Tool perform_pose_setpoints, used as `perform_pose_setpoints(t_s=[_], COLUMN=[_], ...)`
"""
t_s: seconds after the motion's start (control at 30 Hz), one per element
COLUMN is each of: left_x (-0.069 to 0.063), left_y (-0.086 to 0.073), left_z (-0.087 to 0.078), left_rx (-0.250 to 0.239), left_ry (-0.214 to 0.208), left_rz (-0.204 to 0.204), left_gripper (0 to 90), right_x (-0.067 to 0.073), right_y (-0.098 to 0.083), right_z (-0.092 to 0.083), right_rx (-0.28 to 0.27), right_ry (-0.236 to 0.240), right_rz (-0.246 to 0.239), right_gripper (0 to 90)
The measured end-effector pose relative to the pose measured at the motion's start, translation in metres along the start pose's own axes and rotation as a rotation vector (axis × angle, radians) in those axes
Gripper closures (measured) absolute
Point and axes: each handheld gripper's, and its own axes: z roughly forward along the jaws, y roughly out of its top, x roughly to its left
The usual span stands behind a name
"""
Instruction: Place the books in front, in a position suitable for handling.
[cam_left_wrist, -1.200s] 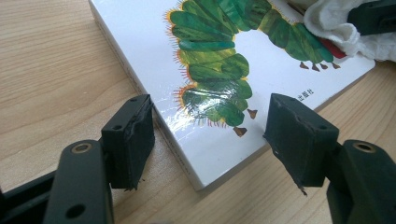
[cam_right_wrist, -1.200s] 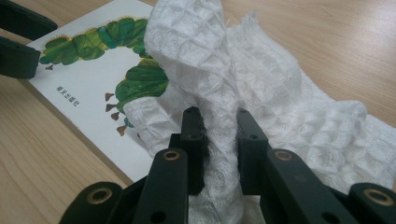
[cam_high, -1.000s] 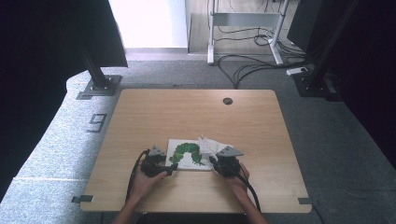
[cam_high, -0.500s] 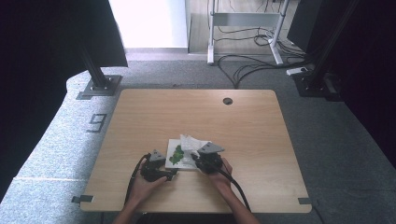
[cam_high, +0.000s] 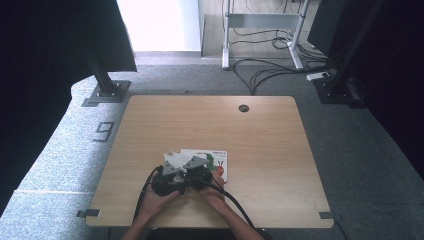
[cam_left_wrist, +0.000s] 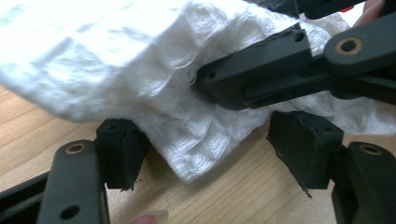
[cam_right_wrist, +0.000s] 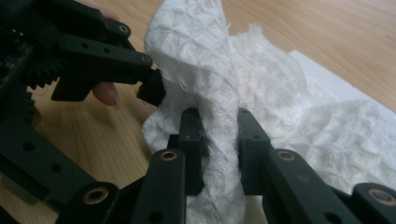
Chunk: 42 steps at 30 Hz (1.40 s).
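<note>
Two grippers: both meet over one white cloth (cam_high: 176, 159) near the worktop's (cam_high: 260, 145) front edge, beside a caterpillar picture book (cam_high: 216, 161)
Right gripper (cam_right_wrist: 215, 135): fingers pinched hard on a cloth ridge running away between them
Left gripper (cam_left_wrist: 210, 149): fingers half spread; a cloth corner hangs between them, unpressed; nearer the loose corner
Cloth: soft, waffle-weave, rumpled, frayed edge
Worktop: pale wood grain
</note>
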Motion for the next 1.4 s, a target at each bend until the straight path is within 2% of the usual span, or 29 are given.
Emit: perform_pose_setpoints(t_s=[0.27,0.57,0.9,1.13,1.2,1.27,1.33,1.4], left_x=[0.0,0.001,0.001,0.001,0.001,0.0,0.001,0.001], left_y=[0.0,0.0,0.001,0.001,0.001,0.002,0.002,0.002], left_z=[0.0,0.0,0.0,0.001,0.001,0.001,0.001,0.001], left_rx=[-0.006,-0.006,-0.006,-0.004,-0.004,-0.002,-0.003,-0.003], left_ry=[-0.005,-0.006,-0.007,-0.005,-0.001,0.001,0.0,0.0], left_rz=[-0.011,-0.013,-0.015,-0.016,-0.014,-0.013,-0.014,-0.014], left_gripper=[28.3,29.3,29.5,29.4,29.4,29.4,29.4,29.4], right_x=[-0.015,-0.039,-0.069,-0.084,-0.086,-0.083,-0.077,-0.067], right_y=[-0.014,-0.042,-0.07,-0.084,-0.084,-0.078,-0.068,-0.052], right_z=[-0.016,-0.047,-0.082,-0.096,-0.097,-0.099,-0.1,-0.094], right_rx=[-0.003,-0.031,-0.036,-0.02,-0.013,-0.035,-0.066,-0.091], right_ry=[-0.02,-0.046,-0.098,-0.163,-0.178,-0.182,-0.167,-0.131], right_rz=[0.033,0.125,0.201,0.223,0.221,0.215,0.196,0.172], right_gripper=[73.9,73.5,73.4,73.9,74.2,75.1,75.6,75.8])
